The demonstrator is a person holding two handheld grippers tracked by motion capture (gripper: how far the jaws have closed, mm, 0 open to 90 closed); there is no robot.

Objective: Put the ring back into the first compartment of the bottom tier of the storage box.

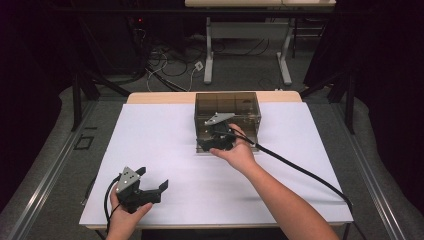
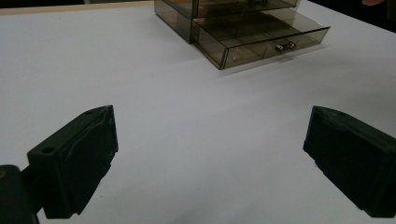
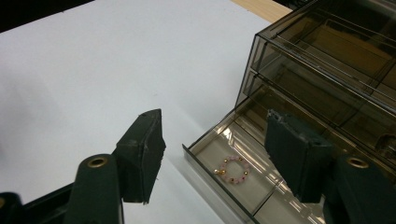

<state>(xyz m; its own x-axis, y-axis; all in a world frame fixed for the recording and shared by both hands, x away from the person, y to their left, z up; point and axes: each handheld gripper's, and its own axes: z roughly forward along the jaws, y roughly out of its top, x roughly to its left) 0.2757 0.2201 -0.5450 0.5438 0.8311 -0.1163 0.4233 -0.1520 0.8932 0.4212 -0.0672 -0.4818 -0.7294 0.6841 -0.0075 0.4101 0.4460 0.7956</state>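
Note:
A smoky see-through drawer box point(image 1: 227, 107) stands in the middle of the white table, its bottom drawer point(image 3: 243, 186) pulled out. In the drawer's left compartment lies a small bead bracelet point(image 3: 232, 170), pink with gold beads. My right gripper point(image 3: 217, 158) hangs open just above that corner of the drawer, one jaw outside over the table and the other over the drawer, holding nothing. In the high view the right gripper point(image 1: 212, 145) is at the box's front. My left gripper point(image 1: 152, 178) rests wide open and empty near the table's front left, and its view looks toward the drawer box point(image 2: 243, 28).
A white sheet point(image 1: 150, 140) covers the table. The right gripper's black cable point(image 1: 300, 170) trails across the right side to the table's edge. Beyond the table are a floor with cables and the legs of another table point(image 1: 209, 60).

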